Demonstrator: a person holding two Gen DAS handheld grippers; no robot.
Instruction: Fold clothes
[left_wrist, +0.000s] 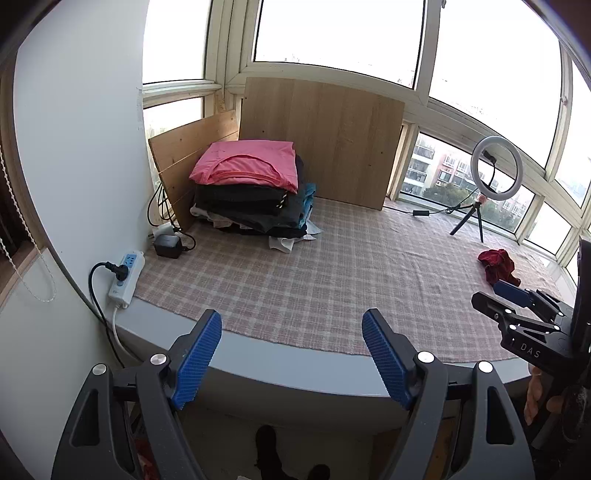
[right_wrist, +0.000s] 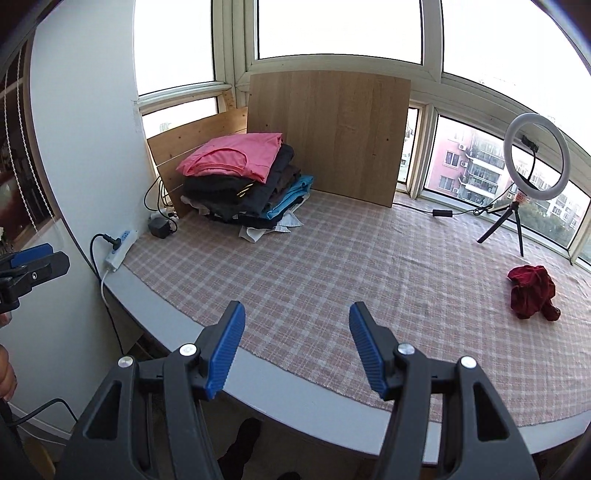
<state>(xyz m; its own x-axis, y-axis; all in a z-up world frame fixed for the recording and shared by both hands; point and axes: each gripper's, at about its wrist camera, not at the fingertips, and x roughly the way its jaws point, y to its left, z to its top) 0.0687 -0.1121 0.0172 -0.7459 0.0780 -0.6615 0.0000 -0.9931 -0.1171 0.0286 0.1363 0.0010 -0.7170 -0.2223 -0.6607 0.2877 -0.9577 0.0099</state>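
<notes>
Red crumpled garment (right_wrist: 532, 291) lies at right of frame; folded stack (right_wrist: 243, 181) upper left; left gripper (left_wrist: 291, 354) and right gripper (right_wrist: 297, 349) jaws wide open, empty.

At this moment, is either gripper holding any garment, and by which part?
Nothing is held. The left gripper and right gripper are both open and empty, above the near edge of the checked cloth. The crumpled dark red garment lies untouched.

A stack of folded clothes (right_wrist: 240, 181) is parked at the back left of the checked cloth (right_wrist: 332, 280), right in front of two boards (right_wrist: 328, 133) leaned on the windows. A crumpled garment (right_wrist: 532, 291) is dumped far right, with a ring light (right_wrist: 535, 162) stood behind it, and a power strip (right_wrist: 118, 249) is laid off the cloth's left edge.
</notes>
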